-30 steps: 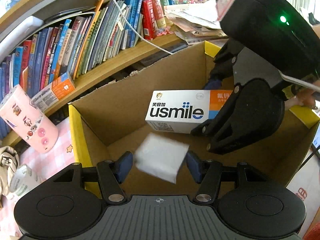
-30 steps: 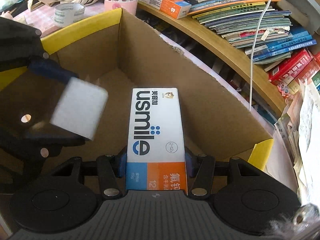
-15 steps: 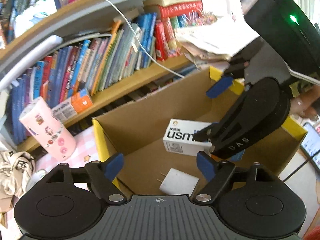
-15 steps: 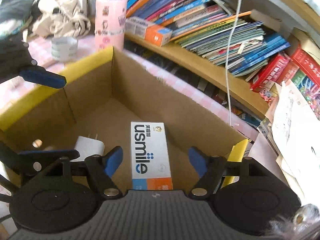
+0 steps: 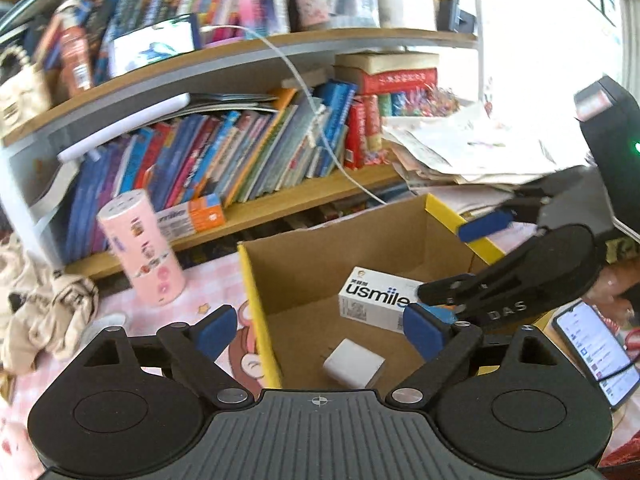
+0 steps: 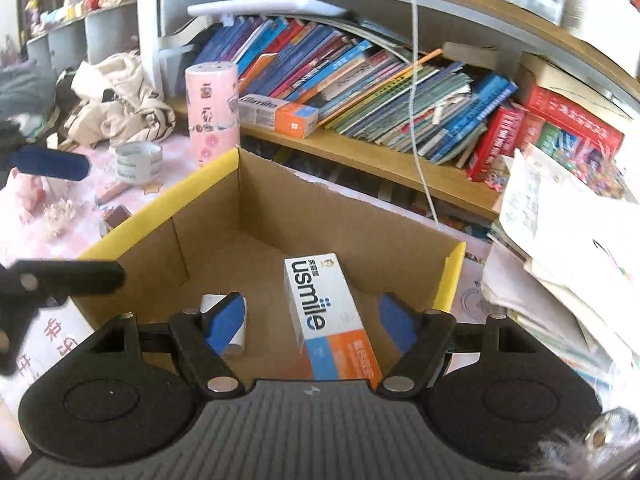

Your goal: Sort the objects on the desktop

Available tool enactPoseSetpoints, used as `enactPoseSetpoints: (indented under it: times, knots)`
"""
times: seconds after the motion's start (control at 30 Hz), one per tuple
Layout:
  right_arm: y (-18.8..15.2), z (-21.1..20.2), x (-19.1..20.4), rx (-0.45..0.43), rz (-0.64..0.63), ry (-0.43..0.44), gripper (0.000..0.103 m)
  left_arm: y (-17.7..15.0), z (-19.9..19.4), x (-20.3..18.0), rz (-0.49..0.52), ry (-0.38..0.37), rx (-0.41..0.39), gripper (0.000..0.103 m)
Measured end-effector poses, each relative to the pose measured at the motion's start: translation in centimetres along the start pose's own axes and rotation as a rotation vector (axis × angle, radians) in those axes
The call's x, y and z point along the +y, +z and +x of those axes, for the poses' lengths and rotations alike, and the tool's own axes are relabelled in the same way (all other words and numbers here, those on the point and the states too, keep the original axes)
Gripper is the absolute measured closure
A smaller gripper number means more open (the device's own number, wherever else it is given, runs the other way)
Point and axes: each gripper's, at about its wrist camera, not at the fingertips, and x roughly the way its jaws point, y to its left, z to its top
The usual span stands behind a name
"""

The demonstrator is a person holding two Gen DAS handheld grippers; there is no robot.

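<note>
bookshelf [image 6: 360,148] of leaning books — loose papers [image 6: 560,216] beside.

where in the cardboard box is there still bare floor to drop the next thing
Bare floor lies at the back of the cardboard box, behind the usmile box, and between it and the white charger. The front is taken by those two. Outside, the pink cloth by the tape roll is cluttered.

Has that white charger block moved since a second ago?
Yes. The white charger was between the left gripper's pads above the cardboard box; now it lies on the box floor near the usmile box, and the jaws are opening, empty.
</note>
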Motion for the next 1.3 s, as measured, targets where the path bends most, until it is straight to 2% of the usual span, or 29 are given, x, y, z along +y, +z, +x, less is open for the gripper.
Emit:
enactPoseSetpoints:
  times: [0.1,0.23,0.37,0.63,0.8,1.13,1.3]
  knots:
    - [-0.7,-0.9,0.2,-0.011,0.027,-0.028,0.030,-0.6,-1.1,0.4,-0.024,0.024,-0.014,0.011]
    - [-1.7,-2.5,0.2,-0.024,0.096,-0.060,0.030,-1.8,-3.0,0.6,-0.071,0.055,-0.069,0.009]
    - [-2.8,-4.3,0.9,-0.034,0.155,-0.097,0.030,-3.2,-4.3,0.7,-0.103,0.038,-0.083,0.007]
    - [-4.8,-6.8,3.5,-0.028,0.247,-0.191,0.030,-5.2,-5.4,2.4,-0.143,-0.011,-0.061,0.007]
    - [-6.2,-7.6,5.7,0.005,0.291,-0.245,0.029,-6.4,-6.3,3.5,-0.126,-0.042,-0.045,0.007]
    - [-8.8,-7.1,10.9,0.094,0.339,-0.292,0.029,-9.3,-7.5,6.1,-0.100,-0.074,0.028,0.007]
    - [-9.7,-6.5,13.3,0.140,0.348,-0.288,0.029,-10.9,-7.7,7.4,-0.093,-0.078,0.073,0.007]
